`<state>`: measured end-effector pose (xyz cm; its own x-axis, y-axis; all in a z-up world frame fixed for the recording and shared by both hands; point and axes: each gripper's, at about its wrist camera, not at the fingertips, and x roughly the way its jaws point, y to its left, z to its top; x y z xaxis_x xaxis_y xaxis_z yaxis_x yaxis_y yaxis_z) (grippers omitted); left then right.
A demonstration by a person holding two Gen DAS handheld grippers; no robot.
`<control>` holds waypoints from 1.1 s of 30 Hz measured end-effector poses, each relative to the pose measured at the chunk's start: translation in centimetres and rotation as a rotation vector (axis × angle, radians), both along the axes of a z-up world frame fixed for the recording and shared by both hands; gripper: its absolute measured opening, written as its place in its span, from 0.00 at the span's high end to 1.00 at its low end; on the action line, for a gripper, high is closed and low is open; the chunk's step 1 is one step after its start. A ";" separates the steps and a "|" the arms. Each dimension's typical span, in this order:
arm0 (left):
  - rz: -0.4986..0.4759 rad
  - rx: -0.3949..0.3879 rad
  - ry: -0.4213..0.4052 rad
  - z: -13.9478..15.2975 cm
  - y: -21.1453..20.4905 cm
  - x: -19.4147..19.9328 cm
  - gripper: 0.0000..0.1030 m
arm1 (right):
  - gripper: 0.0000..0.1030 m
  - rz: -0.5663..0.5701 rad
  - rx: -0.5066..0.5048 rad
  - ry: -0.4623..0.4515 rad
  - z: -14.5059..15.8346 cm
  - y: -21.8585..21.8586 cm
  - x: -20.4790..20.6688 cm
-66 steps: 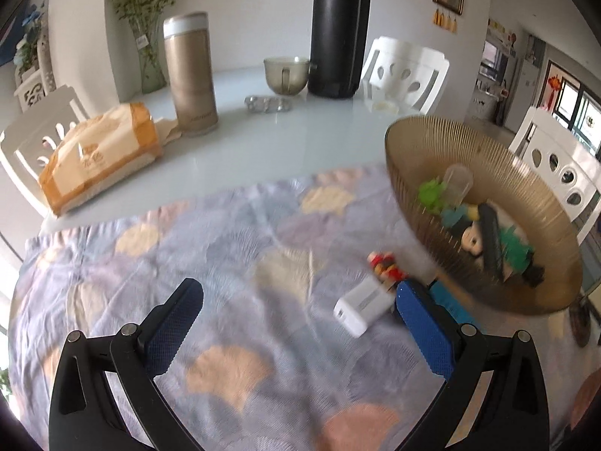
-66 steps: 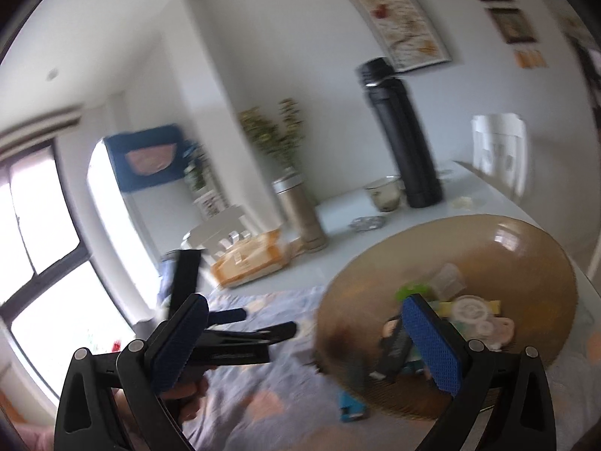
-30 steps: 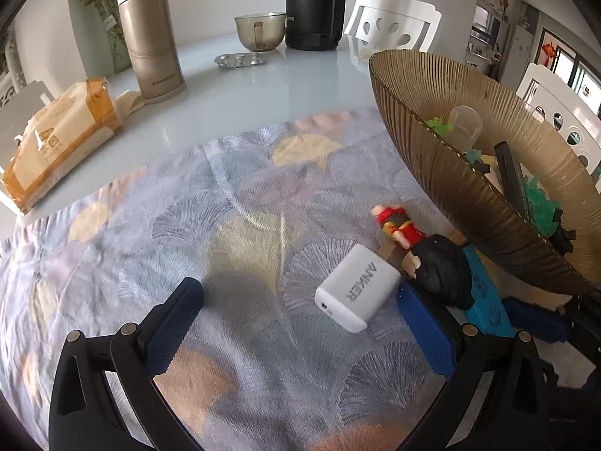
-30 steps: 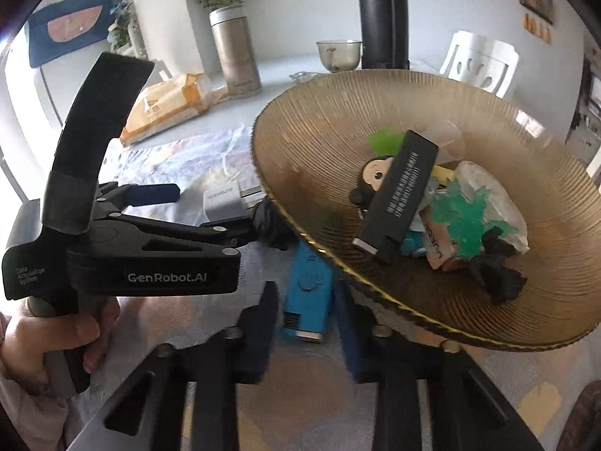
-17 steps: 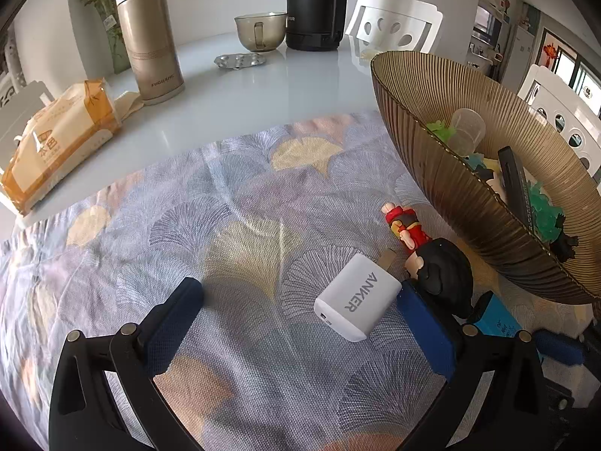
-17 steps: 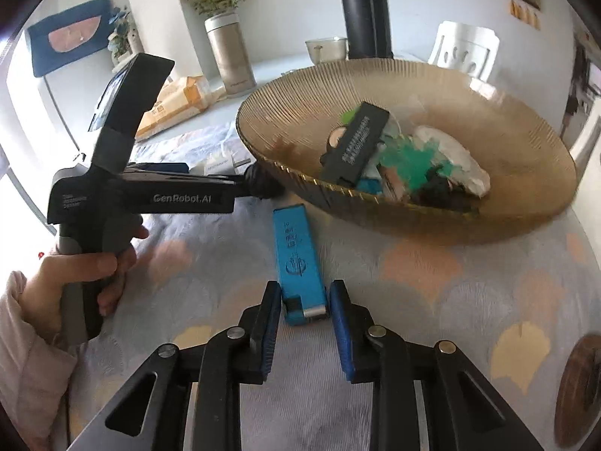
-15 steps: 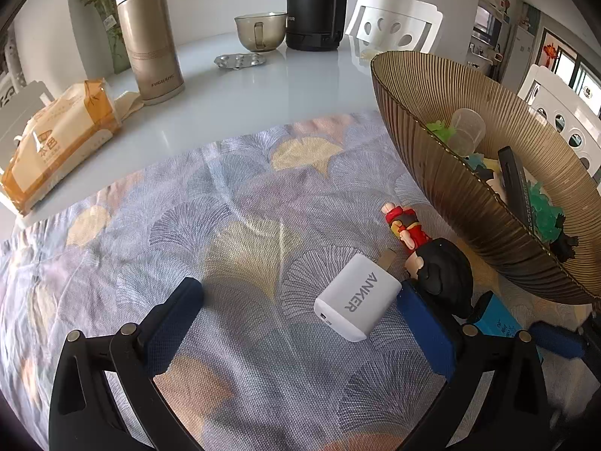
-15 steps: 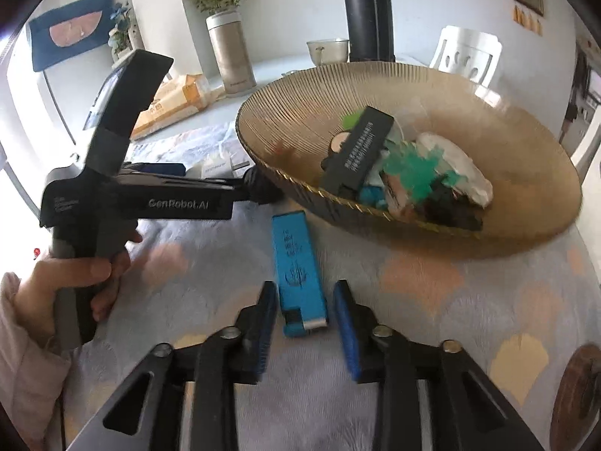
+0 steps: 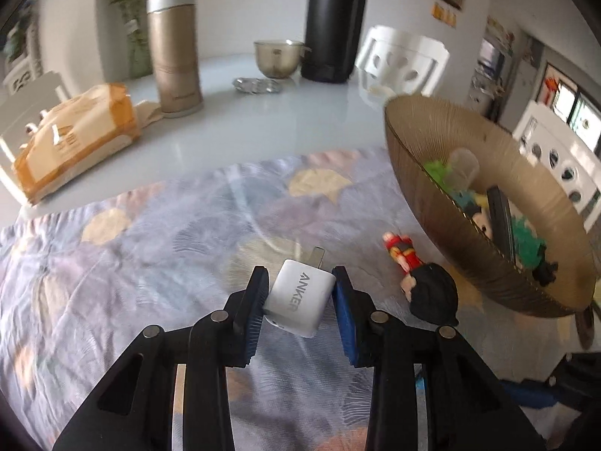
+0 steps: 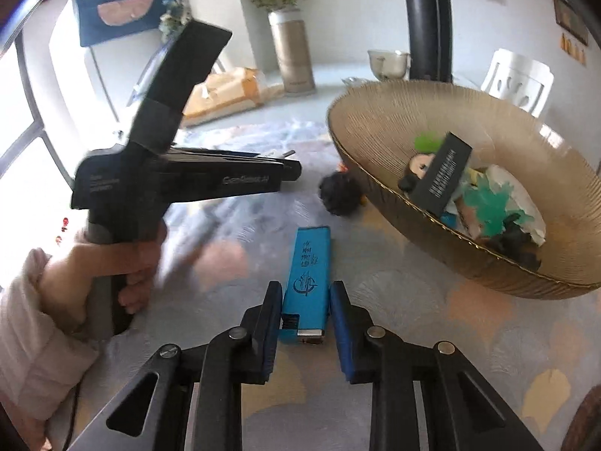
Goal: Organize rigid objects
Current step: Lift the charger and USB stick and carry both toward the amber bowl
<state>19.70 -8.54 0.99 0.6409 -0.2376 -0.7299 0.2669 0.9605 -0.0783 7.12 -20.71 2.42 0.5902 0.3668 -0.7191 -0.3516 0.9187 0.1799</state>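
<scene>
A white Anker charger [image 9: 300,300] sits between the blue pads of my left gripper [image 9: 299,282]. Its jaws are closing and both pads touch the charger's sides. A blue lighter [image 10: 310,263] lies on the patterned cloth [image 10: 394,282], and my right gripper [image 10: 306,289] is closing on its near end with the pads against it. The ribbed amber bowl [image 9: 488,263] stands to the right and holds several small toys and a black box [image 10: 441,174]. A black-haired figurine [image 9: 432,293] lies on the cloth between the charger and the bowl.
On the white table behind the cloth stand a gold thermos [image 9: 174,52], a tall black flask [image 9: 330,18], a metal cup [image 9: 278,58] and a tissue pack [image 9: 75,139]. A white chair [image 9: 405,60] is beyond the bowl. A hand [image 10: 124,263] holds the left gripper.
My left jaws went from wide open to closed around the charger. The right jaws widened briefly, then closed on the lighter's near end.
</scene>
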 end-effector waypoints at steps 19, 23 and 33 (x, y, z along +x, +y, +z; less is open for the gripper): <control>0.028 0.004 -0.012 0.1 0.4 -0.1 0.69 | 0.77 0.028 -0.077 -0.015 -0.1 1.8 1.4; 0.040 -0.001 -0.006 0.1 0.6 0.0 0.69 | 0.77 -0.001 -0.003 -0.104 1.2 0.3 -0.1; 0.079 -0.089 -0.049 0.8 2.4 -0.7 0.69 | 0.77 -0.022 0.143 -0.189 2.8 -1.5 -1.7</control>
